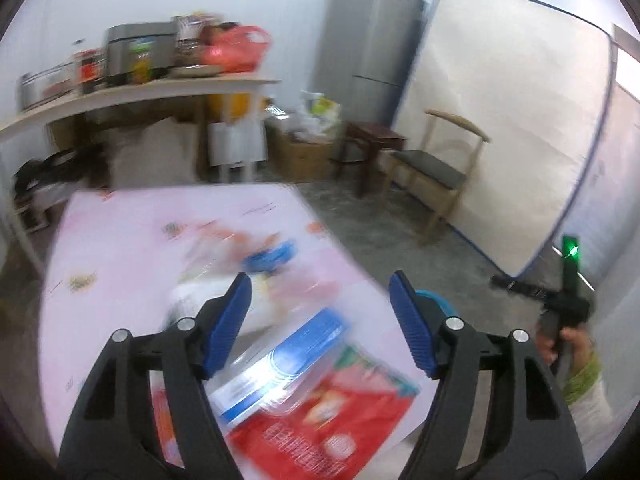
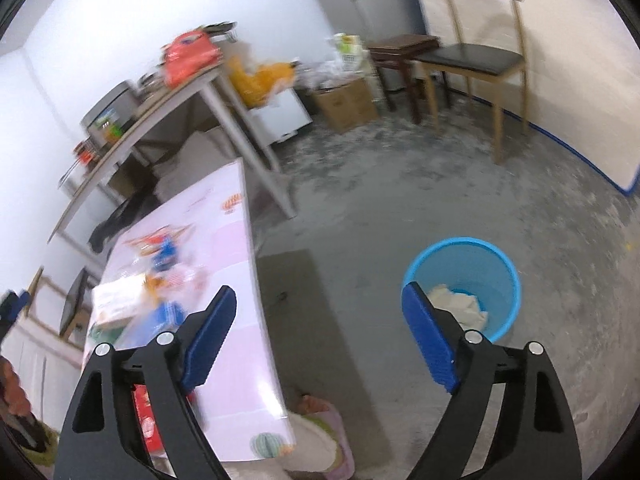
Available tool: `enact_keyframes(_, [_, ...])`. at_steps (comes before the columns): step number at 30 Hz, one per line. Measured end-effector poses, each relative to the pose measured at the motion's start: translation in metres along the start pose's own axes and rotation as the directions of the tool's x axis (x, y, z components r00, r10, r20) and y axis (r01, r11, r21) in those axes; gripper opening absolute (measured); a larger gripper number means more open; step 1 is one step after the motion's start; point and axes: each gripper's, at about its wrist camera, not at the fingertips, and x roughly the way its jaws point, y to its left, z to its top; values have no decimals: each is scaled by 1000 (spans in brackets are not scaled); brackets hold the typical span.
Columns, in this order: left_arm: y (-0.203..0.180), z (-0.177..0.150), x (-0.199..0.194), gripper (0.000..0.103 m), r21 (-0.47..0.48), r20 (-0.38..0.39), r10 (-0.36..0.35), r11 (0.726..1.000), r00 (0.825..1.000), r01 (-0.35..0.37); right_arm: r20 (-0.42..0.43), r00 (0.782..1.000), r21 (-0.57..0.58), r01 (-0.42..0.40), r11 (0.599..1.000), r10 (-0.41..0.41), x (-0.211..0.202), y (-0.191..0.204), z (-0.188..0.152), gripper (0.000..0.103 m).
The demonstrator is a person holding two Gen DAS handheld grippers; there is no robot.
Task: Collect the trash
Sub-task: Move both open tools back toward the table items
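Observation:
A pink table (image 1: 120, 232) holds blurred trash: a red snack bag (image 1: 320, 432), a clear blue-striped wrapper (image 1: 288, 364) over it, and a blue wrapper (image 1: 268, 258) farther back. My left gripper (image 1: 320, 292) is open and empty above the near wrappers. My right gripper (image 2: 320, 308) is open and empty, over the table's right edge (image 2: 256, 320) and the floor. A blue bin (image 2: 500, 264) with crumpled pale paper (image 2: 460, 304) inside stands on the floor just beyond the right fingers. A bit of the bin shows behind the left gripper's right finger (image 1: 436, 300).
A long side table (image 1: 140, 96) with an appliance and a red bag stands behind. A cardboard box (image 1: 304, 156), dark stool (image 1: 372, 136), wooden chair (image 1: 436, 168), fridge (image 1: 368, 40) and leaning mattress (image 1: 512, 120) line the far wall. The floor is grey concrete (image 2: 400, 200).

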Motion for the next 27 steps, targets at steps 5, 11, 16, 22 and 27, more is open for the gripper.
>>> enact_keyframes(5, [43, -49, -27, 72, -73, -38, 70, 995, 997, -73, -36, 999, -104, -31, 994, 27, 6, 54, -5, 88])
enact_keyframes(11, [58, -90, -35, 75, -75, -53, 135, 988, 989, -139, -106, 993, -219, -69, 973, 47, 20, 118, -16, 89])
enact_keyframes(16, [50, -109, -28, 76, -46, -66, 136, 989, 988, -140, -90, 995, -329, -65, 942, 37, 17, 158, -26, 95])
enact_keyframes(22, [38, -115, -10, 76, 10, -83, 141, 990, 986, -141, -46, 999, -422, -3, 906, -18, 16, 186, -34, 96])
enact_keyframes(27, [33, -118, -2, 76, 24, -84, 138, 990, 987, -136, -9, 995, -466, 80, 881, -95, 19, 195, -35, 96])
